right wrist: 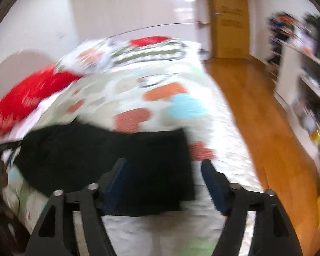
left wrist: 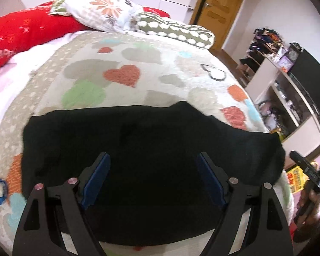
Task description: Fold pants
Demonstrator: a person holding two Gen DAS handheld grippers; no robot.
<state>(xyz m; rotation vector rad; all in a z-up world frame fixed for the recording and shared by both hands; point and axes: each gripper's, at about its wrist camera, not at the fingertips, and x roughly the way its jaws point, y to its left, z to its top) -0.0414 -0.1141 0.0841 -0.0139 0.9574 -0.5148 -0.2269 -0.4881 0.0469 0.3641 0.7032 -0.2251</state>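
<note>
Left wrist view: I am looking down on the bed, its heart-print cover running from the lower frame up to the pillows and a red cushion at upper left. The bed's right edge is curving down the right side of the frame; beyond it a shelf unit and a wooden door are standing at upper right. Bare cover is lying open above the garment, mid-frame. At the far right edge I am seeing the right gripper's body in a hand, off the side of the bed.

The pants are lying as a broad black slab across the lower middle of this view, flat, top edge mostly straight with a small hump right of centre. The cloth is too dark to show seams or layers.

The left gripper is hanging over the pants, jaws spread wide, blue pads apart, nothing between them that they press on.

Right wrist view, heavily blurred: the pants are sitting lower left, their right edge ending just left of centre-right, with bare cover beyond. The wooden floor is running up the right side. The right gripper is standing wide, empty; the cloth's right edge is showing behind the gap.
</note>
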